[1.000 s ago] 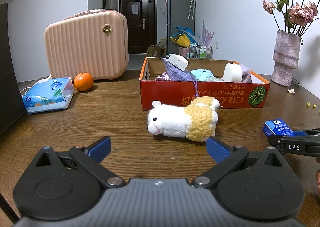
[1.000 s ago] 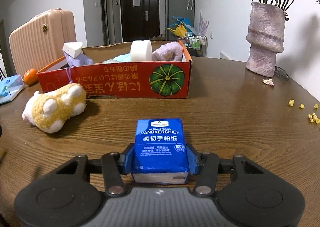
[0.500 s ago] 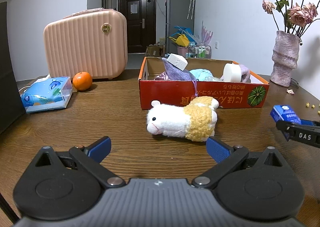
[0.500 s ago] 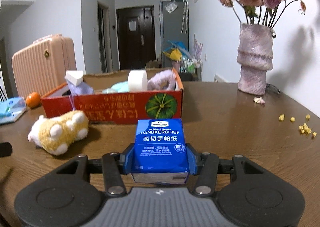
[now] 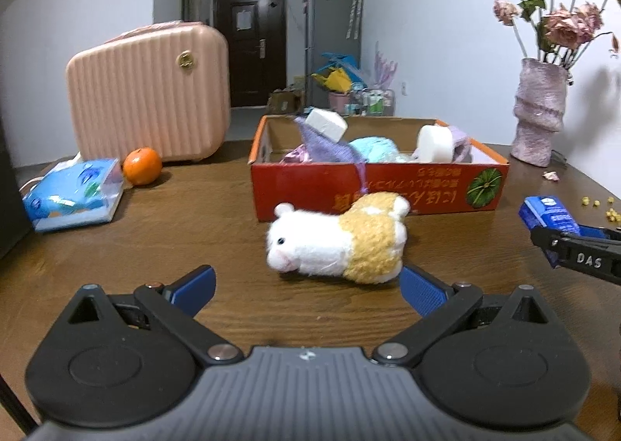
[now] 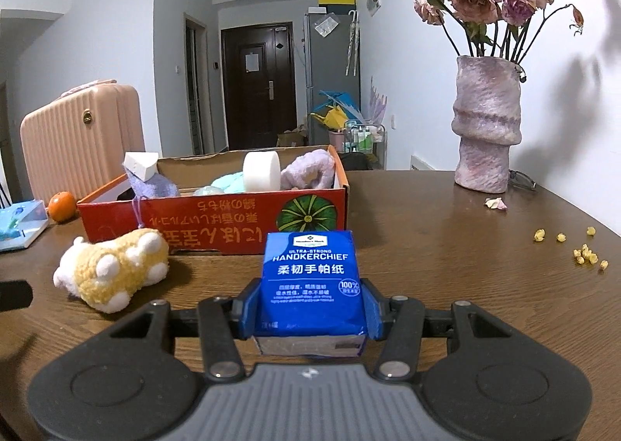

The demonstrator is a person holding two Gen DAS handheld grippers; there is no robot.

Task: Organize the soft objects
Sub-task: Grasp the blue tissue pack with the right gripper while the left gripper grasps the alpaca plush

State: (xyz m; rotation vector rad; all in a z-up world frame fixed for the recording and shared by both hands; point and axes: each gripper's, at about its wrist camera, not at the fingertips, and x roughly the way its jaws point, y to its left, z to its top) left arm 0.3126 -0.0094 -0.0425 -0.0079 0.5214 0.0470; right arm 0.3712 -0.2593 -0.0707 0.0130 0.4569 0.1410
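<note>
Handkerchief packet (image 6: 313, 285), one, blue, clamped between the blue pads of the right gripper (image 6: 310, 311) and held above a dark wooden table (image 6: 446, 247), short of the box front. Plush toy (image 5: 335, 237), one, white and tan, lying on its side on the table just before the red cardboard box (image 5: 378, 188); the left gripper (image 5: 306, 287) rests low behind it with jaws spread wide and nothing between them. Box contents, counted as far as the heap allows: one white block (image 5: 326, 122), one lilac cloth (image 5: 330, 148), one pale-blue soft item (image 5: 374, 148), one white roll (image 6: 261, 171), one lavender fuzzy item (image 6: 308, 171); more may lie underneath. Elsewhere on the table: one pink ribbed suitcase (image 5: 147, 91), one orange (image 5: 142, 165), one blue tissue pack (image 5: 73, 192), one mauve vase (image 6: 485, 124) of dried roses, scattered yellow crumbs (image 6: 582, 252). Room: white walls, dark door (image 6: 258, 85) down a hallway.
</note>
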